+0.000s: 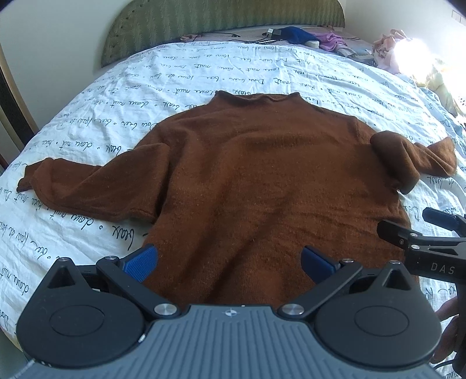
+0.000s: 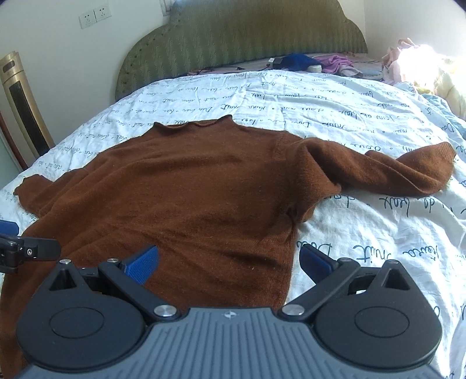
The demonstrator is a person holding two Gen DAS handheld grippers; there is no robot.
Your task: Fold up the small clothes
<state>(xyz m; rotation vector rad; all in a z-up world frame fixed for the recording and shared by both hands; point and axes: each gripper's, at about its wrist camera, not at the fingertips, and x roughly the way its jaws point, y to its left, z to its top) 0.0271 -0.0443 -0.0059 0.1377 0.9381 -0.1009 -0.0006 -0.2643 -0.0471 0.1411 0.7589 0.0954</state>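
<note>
At the far left of the right wrist view a tall gold-coloured standing appliance (image 2: 21,108) leans against the wall, with two white wall sockets (image 2: 95,16) above it. Next comes the green padded headboard (image 2: 241,38). The bed is covered by a white sheet printed with dark cursive handwriting (image 2: 364,242); the script is too loose and distorted to read with certainty.

The rust-brown knitted sweater with a rolled collar (image 1: 262,180) lies flat in the middle of the sheet, collar toward the headboard, hem toward the cameras. Its left sleeve (image 1: 87,186) stretches out flat; its right sleeve (image 2: 393,172) is bent and bunched near the shoulder.

The left gripper (image 1: 230,262) hovers over the hem, its blue-padded fingers (image 1: 141,262) spread wide with nothing between them. The right gripper (image 2: 230,262) hangs over the sweater's right hem corner, likewise spread wide and empty, one finger above the knit and the other above the sheet. On its black body, seen in the left wrist view, the white letters "DAS" can be read.

By the headboard lie a dark blue cloth (image 2: 297,61) and a purple garment (image 2: 335,62); at the far right a sunlit pile of pale pink and yellow fabric (image 2: 422,67).
</note>
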